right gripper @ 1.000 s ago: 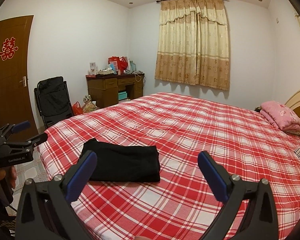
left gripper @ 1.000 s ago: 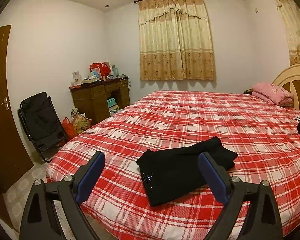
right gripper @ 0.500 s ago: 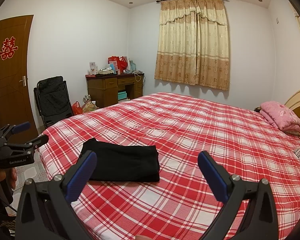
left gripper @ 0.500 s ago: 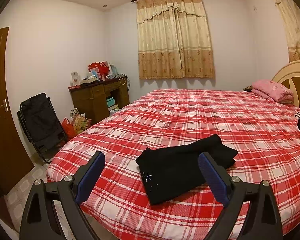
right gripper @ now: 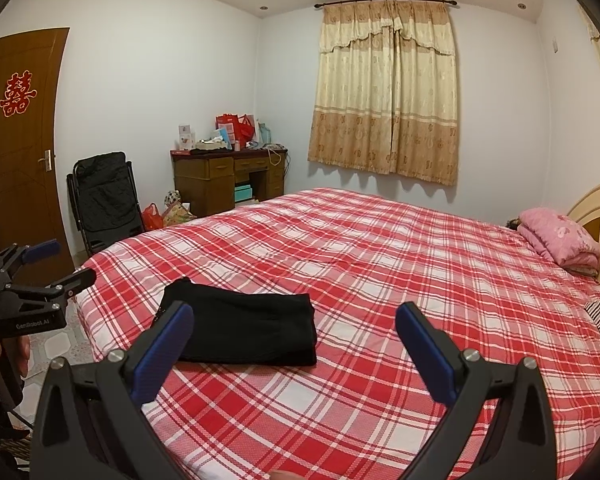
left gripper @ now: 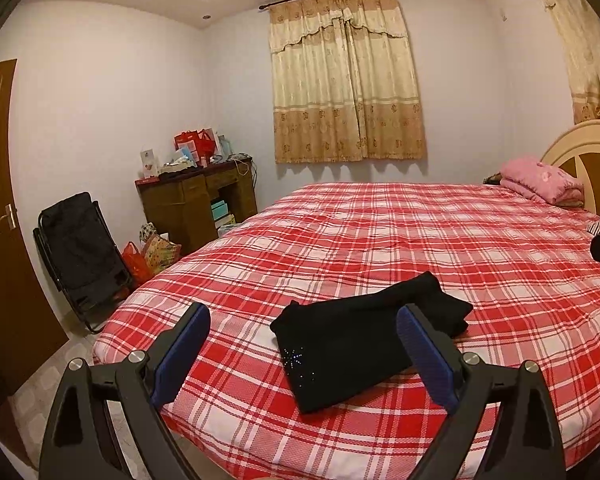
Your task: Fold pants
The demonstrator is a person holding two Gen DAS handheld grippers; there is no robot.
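Red-and-white plaid bedspread carries folded black pants, long axis across its near edge. Left gripper and right gripper gape, empty; only the left view shows a sparkly star motif.

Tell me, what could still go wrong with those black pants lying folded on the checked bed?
1. The folded black fabric pants lie near the foot edge of the red-and-white checked bedspread; a nudge might push them toward the floor.
2. Both the left gripper and right gripper hover open and apart from the pants. A careless regrasp could catch only the top layer and undo the fold.
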